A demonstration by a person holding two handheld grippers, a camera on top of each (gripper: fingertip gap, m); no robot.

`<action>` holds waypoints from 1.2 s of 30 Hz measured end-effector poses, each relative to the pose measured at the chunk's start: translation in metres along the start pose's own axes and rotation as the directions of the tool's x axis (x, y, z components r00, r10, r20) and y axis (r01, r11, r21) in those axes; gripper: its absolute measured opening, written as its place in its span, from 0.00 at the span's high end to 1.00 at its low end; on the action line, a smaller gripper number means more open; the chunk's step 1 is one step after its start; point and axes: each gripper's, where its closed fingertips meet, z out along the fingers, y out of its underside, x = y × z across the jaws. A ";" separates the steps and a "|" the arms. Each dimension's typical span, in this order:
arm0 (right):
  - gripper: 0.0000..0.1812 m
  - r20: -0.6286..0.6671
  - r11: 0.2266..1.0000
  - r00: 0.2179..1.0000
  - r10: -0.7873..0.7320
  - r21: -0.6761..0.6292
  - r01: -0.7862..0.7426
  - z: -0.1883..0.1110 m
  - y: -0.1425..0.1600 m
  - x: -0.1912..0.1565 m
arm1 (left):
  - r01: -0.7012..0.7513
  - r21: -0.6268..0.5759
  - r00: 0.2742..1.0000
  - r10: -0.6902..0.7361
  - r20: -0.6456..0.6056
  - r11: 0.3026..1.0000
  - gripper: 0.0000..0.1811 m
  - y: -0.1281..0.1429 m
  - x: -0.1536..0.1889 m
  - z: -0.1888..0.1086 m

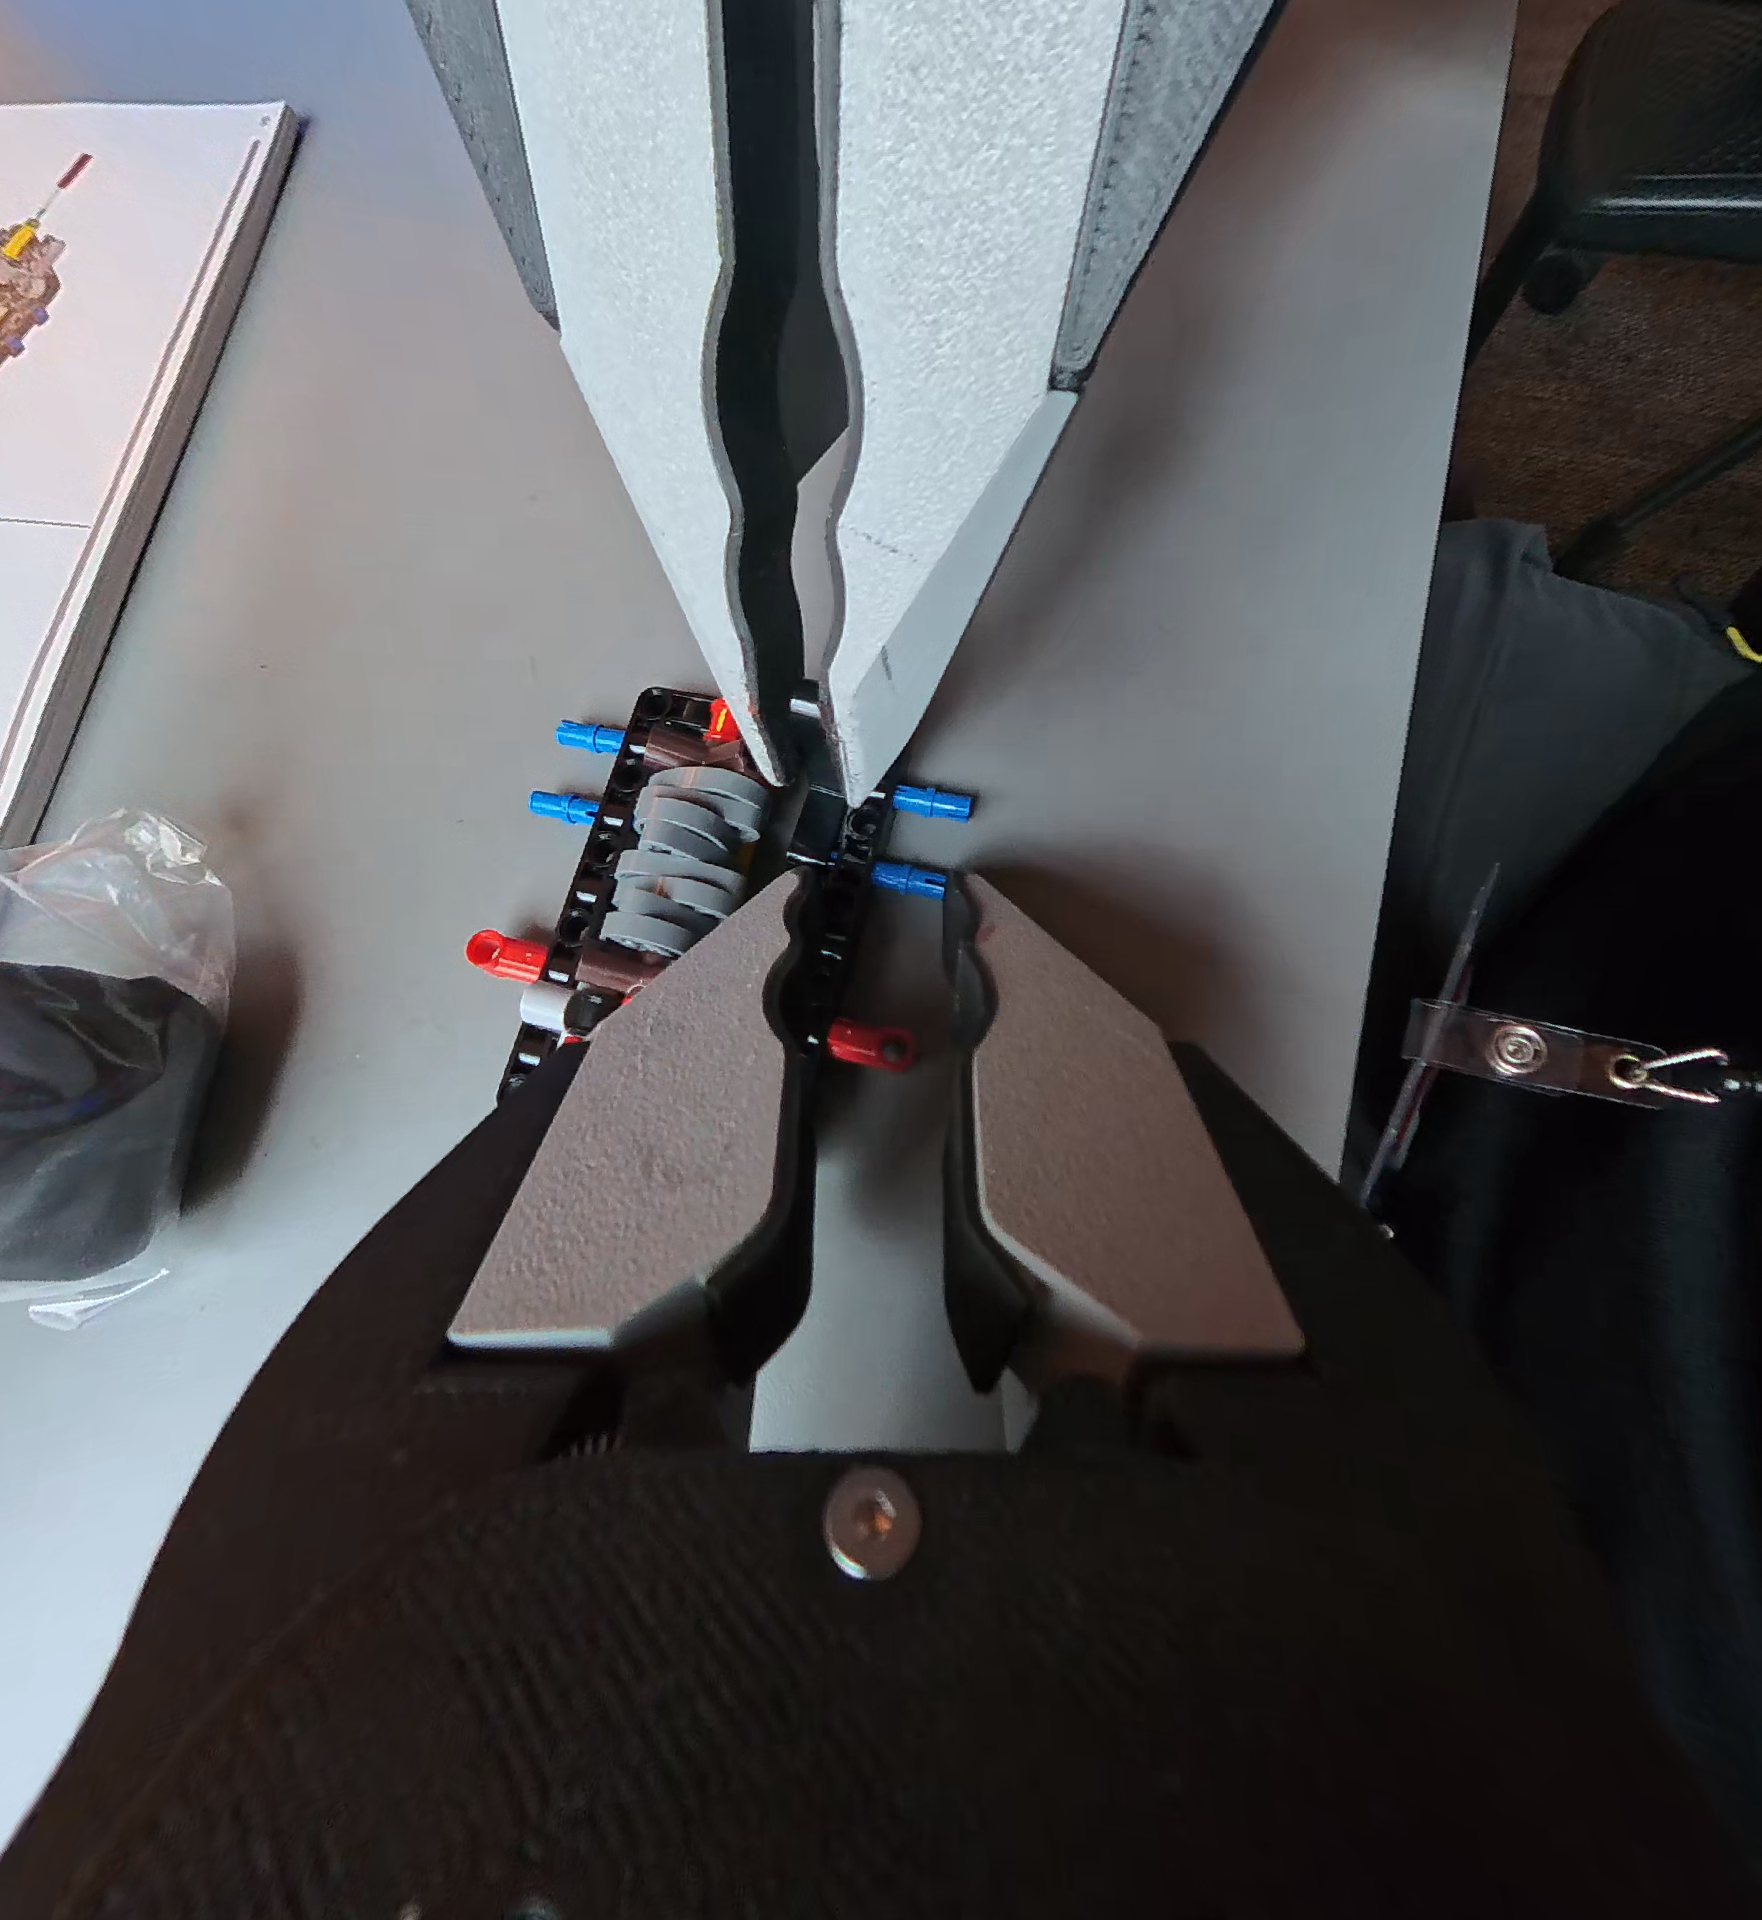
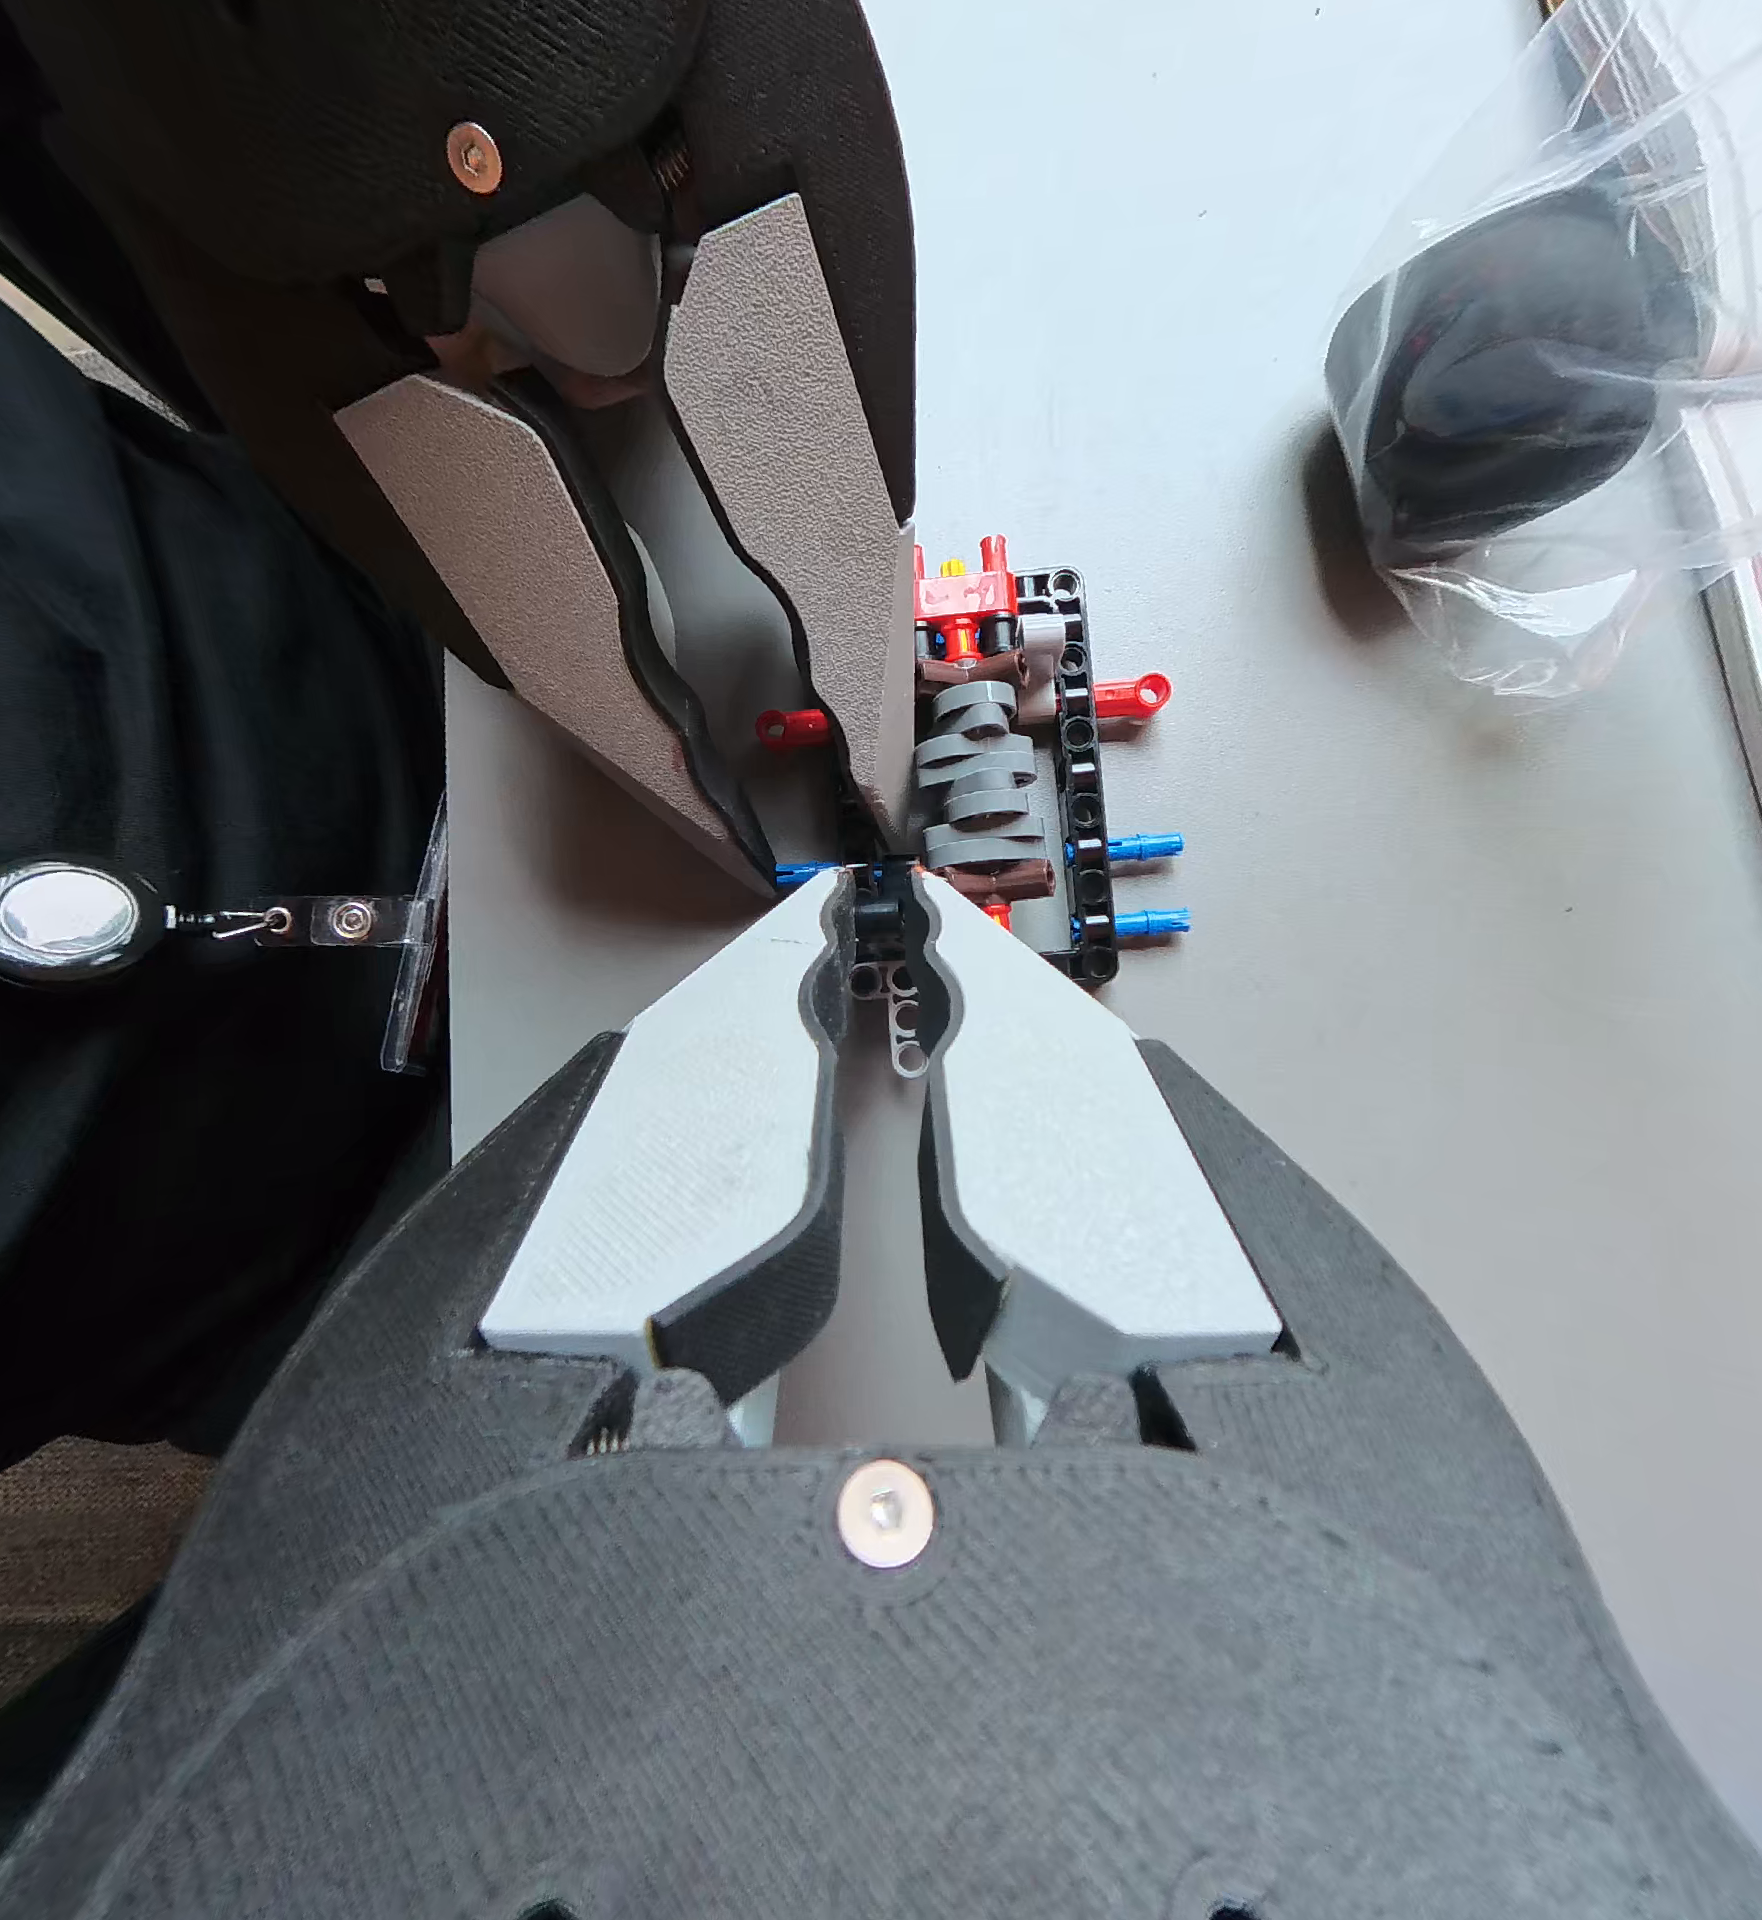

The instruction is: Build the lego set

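We are bracing the lego frame (image 1: 711, 862) at table centre; the left gripper (image 1: 872, 883) is straddling its black side beam at 6 o'clock, grip uncertain; the right gripper (image 2: 882, 914), clamped on a small black connector (image 2: 882, 920), is pressing in. Misalignment may skid the frame.

Hidden and cropped parts

The instruction booklet (image 1: 77, 343) and plastic bag (image 1: 56, 1039) are running off-frame; gripper fingers are covering the lego frame's (image 1: 638, 883) near side.

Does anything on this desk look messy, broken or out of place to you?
Nothing stands out. The lego frame lies flat on the table, both grippers working at one of its long beams. The clear bag of parts sits closed beside it and the instruction booklet lies open. No loose pieces are scattered.
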 end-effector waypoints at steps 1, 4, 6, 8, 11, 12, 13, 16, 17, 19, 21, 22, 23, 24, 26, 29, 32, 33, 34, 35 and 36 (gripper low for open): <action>0.97 0.002 1.000 1.000 0.000 0.001 0.000 0.000 0.000 0.000 | -0.003 0.001 1.000 0.003 0.002 1.000 0.88 0.000 0.000 0.000; 0.97 -0.008 1.000 1.000 -0.011 -0.001 0.011 0.000 0.000 0.001 | -0.018 0.012 1.000 0.018 0.018 1.000 0.88 -0.001 0.000 0.001; 0.97 -0.005 1.000 1.000 -0.019 0.010 0.019 0.000 -0.001 0.001 | -0.036 0.027 0.999 0.036 0.020 0.999 0.88 -0.001 0.001 0.000; 0.97 -0.017 0.997 0.997 -0.077 0.013 0.077 0.000 0.000 -0.001 | -0.059 0.030 0.998 0.058 0.020 0.998 0.88 0.000 0.002 -0.001; 0.97 -0.037 0.987 0.986 -0.163 -0.011 0.162 0.000 0.001 -0.003 | -0.051 0.034 0.999 0.051 -0.003 0.998 0.88 0.000 0.004 -0.002; 0.97 -0.033 0.985 0.984 -0.174 -0.015 0.173 0.000 0.001 -0.003 | -0.034 0.036 0.999 0.034 -0.018 0.999 0.88 0.000 0.004 -0.002; 0.97 -0.026 0.984 0.983 -0.180 -0.013 0.180 0.000 0.001 -0.004 | -0.017 0.036 0.999 0.018 -0.032 0.999 0.88 0.001 0.004 -0.003; 0.97 -0.012 0.980 0.980 -0.199 0.002 0.199 0.001 0.000 -0.005 | 0.025 0.041 0.997 -0.022 -0.068 0.999 0.88 0.002 0.006 -0.005; 0.97 -0.013 0.980 0.979 -0.201 0.005 0.201 0.001 -0.001 -0.006 | 0.033 0.040 0.997 -0.030 -0.071 0.999 0.88 0.002 0.006 -0.005; 0.97 -0.011 0.983 0.983 -0.182 0.006 0.183 0.002 -0.001 -0.006 | 0.027 0.039 0.998 -0.024 -0.062 0.999 0.88 0.002 0.005 -0.005; 0.97 -0.001 0.987 0.987 -0.163 0.012 0.163 0.002 -0.001 -0.006 | 0.023 0.038 0.998 -0.020 -0.054 0.999 0.88 0.002 0.005 -0.005; 0.97 0.000 0.987 0.987 -0.160 0.016 0.160 0.002 -0.002 -0.006 | 0.023 0.038 0.998 -0.021 -0.053 0.999 0.88 0.002 0.005 -0.005; 0.97 0.000 0.987 0.987 -0.159 0.021 0.159 0.002 -0.002 -0.006 | 0.023 0.038 0.998 -0.021 -0.052 0.999 0.88 0.002 0.005 -0.005; 0.97 0.002 0.987 0.987 -0.158 0.026 0.158 0.002 -0.002 -0.006 | 0.024 0.038 0.998 -0.022 -0.053 0.999 0.88 0.002 0.005 -0.005; 0.97 0.009 0.987 0.988 -0.156 0.031 0.155 0.002 -0.002 -0.006 | 0.029 0.038 0.998 -0.027 -0.059 0.999 0.88 0.002 0.005 -0.005; 0.97 0.014 0.987 0.987 -0.161 0.031 0.161 0.002 -0.001 -0.007 | 0.042 0.039 0.996 -0.039 -0.080 0.998 0.88 0.002 0.006 -0.005; 0.97 0.017 0.987 0.987 -0.159 0.036 0.158 0.002 -0.001 -0.008 | 0.038 0.039 0.996 -0.035 -0.081 0.999 0.88 0.002 0.006 -0.005; 0.97 0.018 0.987 0.987 -0.157 0.038 0.157 0.001 -0.001 -0.007 | 0.033 0.038 0.997 -0.030 -0.076 0.999 0.88 0.002 0.006 -0.005; 0.97 0.018 0.987 0.987 -0.157 0.038 0.156 0.001 -0.001 -0.007 | 0.023 0.038 0.997 -0.020 -0.069 0.999 0.89 0.001 0.006 -0.004; 0.96 0.012 0.987 0.987 -0.159 0.038 0.159 0.001 0.000 -0.007 | 0.013 0.038 0.998 -0.011 -0.059 0.999 0.89 0.001 0.006 -0.004; 0.96 0.005 0.985 0.986 -0.167 0.035 0.167 0.001 0.000 -0.007 | -0.001 0.036 0.999 0.003 -0.042 0.999 0.89 0.001 0.005 -0.003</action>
